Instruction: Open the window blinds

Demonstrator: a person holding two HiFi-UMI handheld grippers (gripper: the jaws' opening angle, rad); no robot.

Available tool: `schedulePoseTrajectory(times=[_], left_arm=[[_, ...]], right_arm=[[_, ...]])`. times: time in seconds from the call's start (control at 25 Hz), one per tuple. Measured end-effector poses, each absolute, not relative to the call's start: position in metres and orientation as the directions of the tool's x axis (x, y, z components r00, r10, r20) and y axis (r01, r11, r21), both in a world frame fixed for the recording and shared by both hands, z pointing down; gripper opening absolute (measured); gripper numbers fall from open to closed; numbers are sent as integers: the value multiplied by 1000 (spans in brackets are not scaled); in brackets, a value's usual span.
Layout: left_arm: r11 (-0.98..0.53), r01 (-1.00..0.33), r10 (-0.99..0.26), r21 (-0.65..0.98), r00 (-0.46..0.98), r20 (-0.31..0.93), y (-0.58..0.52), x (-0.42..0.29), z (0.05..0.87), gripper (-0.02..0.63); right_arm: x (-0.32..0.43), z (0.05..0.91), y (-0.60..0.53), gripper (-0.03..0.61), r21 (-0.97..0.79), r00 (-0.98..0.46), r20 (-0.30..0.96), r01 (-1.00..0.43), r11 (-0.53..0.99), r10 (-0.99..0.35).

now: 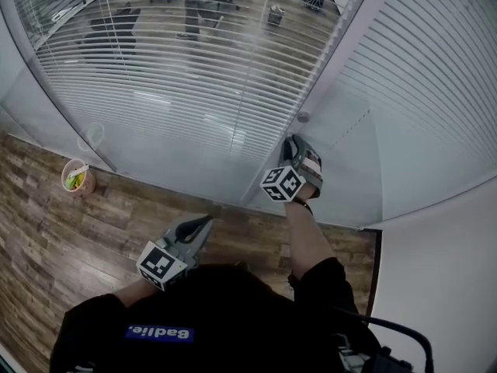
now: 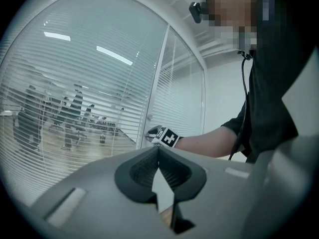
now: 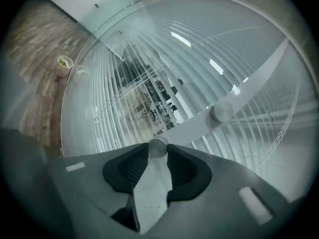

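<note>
Slatted blinds (image 1: 178, 76) hang behind the glass of two panes, split by a white frame post (image 1: 342, 49). In the left pane the slats let an office show through; those in the right pane (image 1: 435, 92) look white and flat. My right gripper (image 1: 293, 141) is up against the post, shut on a small round metal knob (image 3: 158, 146) held between its pads. A second knob (image 3: 222, 112) sits further along the post, also seen in the head view (image 1: 303, 117). My left gripper (image 1: 205, 224) hangs back over the floor, shut and holding nothing, its tips touching (image 2: 158, 149).
A paper cup (image 1: 76, 177) with something green in it stands on the wooden floor (image 1: 93, 231) by the glass at the left. A white wall (image 1: 443, 286) closes the right side. A black cable (image 1: 388, 329) runs by my right shoulder.
</note>
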State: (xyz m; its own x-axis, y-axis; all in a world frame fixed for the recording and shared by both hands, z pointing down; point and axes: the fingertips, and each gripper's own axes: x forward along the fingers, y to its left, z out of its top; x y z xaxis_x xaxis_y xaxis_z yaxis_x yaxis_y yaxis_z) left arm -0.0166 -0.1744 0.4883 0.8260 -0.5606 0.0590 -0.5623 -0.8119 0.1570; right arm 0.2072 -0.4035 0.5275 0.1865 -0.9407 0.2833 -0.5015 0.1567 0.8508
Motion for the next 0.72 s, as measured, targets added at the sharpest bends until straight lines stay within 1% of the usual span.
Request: schedulePoseTrajectory(times=[0.28,0.36,0.48,0.6,0.72], left_arm=[[-819,-554,-551,152,832,65,-176,-12,489,0],[-821,-552,-548,150,834,68,-176,-10,489,0],[-825,-548,-543,137,837,74,-176,-6,492,0],[-831,-543,-536,123,840,84,-176,-1,491,0],[-833,-541,-533,118,841,93,-176,2,489,0]], right_arm=[[205,531,-403,120,956,197,241,-218,197,-950],[204,532,-403,120,960,182,243,-184,210,-953],[203,538,-403,120,960,176,247,-175,217,-953],[206,539,-403,120,974,192,227,-72,217,-955],[204,534,-403,120,973,157,223,31,231,-962]])
